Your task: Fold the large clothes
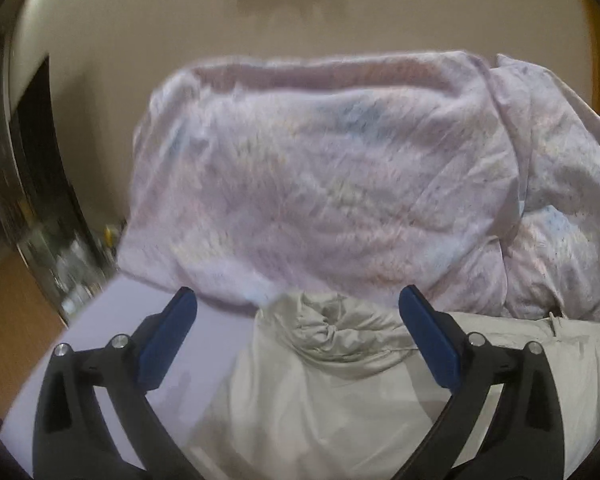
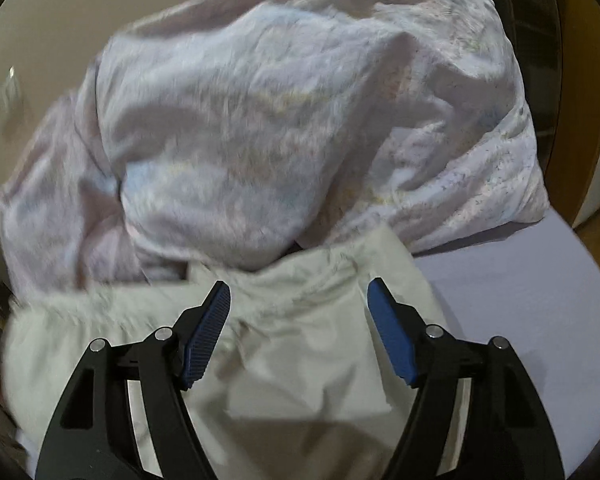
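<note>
Bed (image 1: 204,336): a lavender sheet covers it and carries everything; it gives a broad flat base for folding, with bare sheet to the left in the left wrist view and to the right in the right wrist view.
Quilt (image 1: 324,176): a bulky pale floral heap at the far side, against the wall; probably pushed back to leave the near part free.
Garment (image 2: 300,340): a large pale beige piece spread on the near part of the bed, its far edge touching the quilt; it lies directly under both tongs, within reach for folding.
Bunched part (image 1: 332,324): a crumpled knot of the garment at its far left end, perhaps a hood or collar; it likely needs smoothing first.
Left tongs (image 1: 298,304): spread wide, gripping nothing, poised above that bunched part.
Right tongs (image 2: 300,296): also spread wide and empty, over the garment's far right edge, likely lining up a pinch.
</note>
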`<state>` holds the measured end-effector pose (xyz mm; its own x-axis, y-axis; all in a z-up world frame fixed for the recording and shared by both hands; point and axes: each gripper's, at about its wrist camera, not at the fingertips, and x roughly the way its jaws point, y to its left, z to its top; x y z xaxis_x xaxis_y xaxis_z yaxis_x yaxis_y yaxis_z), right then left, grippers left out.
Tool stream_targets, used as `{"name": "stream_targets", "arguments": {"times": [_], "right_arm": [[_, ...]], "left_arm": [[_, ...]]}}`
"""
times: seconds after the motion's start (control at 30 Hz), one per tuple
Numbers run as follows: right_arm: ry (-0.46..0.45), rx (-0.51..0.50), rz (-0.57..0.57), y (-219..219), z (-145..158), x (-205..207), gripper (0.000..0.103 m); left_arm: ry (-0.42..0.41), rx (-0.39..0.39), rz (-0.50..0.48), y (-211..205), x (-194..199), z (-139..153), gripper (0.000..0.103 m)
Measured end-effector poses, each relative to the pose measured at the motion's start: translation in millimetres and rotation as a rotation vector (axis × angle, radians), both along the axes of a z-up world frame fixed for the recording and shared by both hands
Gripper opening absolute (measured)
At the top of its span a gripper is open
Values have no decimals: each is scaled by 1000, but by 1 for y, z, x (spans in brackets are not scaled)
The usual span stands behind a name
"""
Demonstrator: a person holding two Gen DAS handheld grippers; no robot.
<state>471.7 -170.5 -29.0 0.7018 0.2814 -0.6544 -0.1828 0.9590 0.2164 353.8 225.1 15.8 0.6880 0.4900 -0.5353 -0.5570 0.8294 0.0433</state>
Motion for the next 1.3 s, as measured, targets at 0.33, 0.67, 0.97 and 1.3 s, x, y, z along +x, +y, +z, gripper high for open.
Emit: {"name": "stream_targets", "arguments": {"times": [0.33, 0.67, 0.97, 1.3], "right_arm": [[10, -147, -52, 25, -39, 23, 73], [23, -231, -78, 47, -54, 50, 80], [80, -218, -78, 45, -64, 72, 87], [114, -225, -90, 39, -74, 91, 95]], "left_arm": [[163, 40, 49, 1, 41, -40, 101], [212, 28, 61, 12, 70, -68, 101], [236, -56, 59, 30, 87, -87, 101], [256, -143, 45, 47, 96, -110, 101]]}}
